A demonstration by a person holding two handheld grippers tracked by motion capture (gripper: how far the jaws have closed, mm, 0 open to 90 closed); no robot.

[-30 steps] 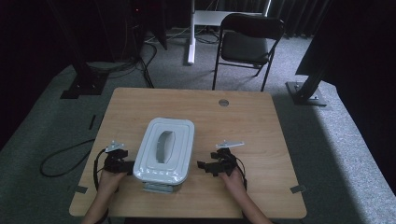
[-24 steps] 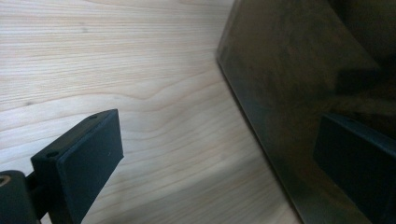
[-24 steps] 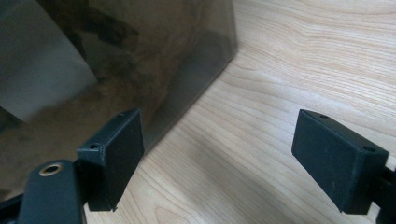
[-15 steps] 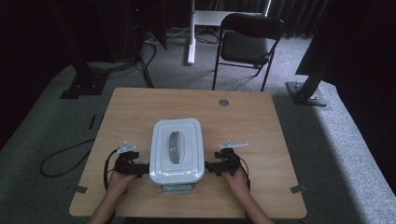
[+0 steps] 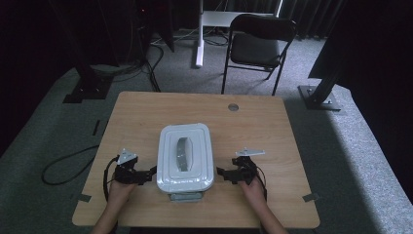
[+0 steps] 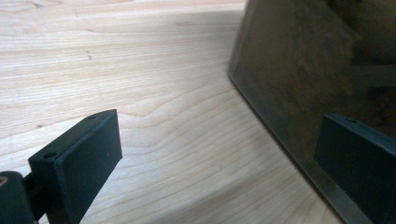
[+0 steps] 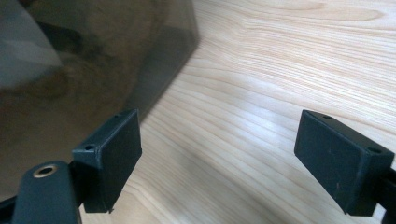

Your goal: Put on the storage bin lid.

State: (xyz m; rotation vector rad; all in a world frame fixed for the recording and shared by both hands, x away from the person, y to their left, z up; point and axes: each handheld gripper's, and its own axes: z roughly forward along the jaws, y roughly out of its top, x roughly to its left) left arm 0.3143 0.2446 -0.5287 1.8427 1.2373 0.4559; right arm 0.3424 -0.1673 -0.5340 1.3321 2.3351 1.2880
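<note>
While both tongs stand spread, the lidded box (image 5: 185, 157) sits between left gripper (image 5: 146, 174) and right gripper (image 5: 223, 173).
Rigid, smooth plastic, probably slippery: grip its opposite side walls together.

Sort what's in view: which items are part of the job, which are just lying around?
In the job:
- white rectangular lidded plastic container with grey handle, on the wooden table
- left gripper, jaws open beside the container
- right gripper, jaws open on its other side

Lying about:
- black folding chair behind the table
- black cable on the grey carpet
</note>
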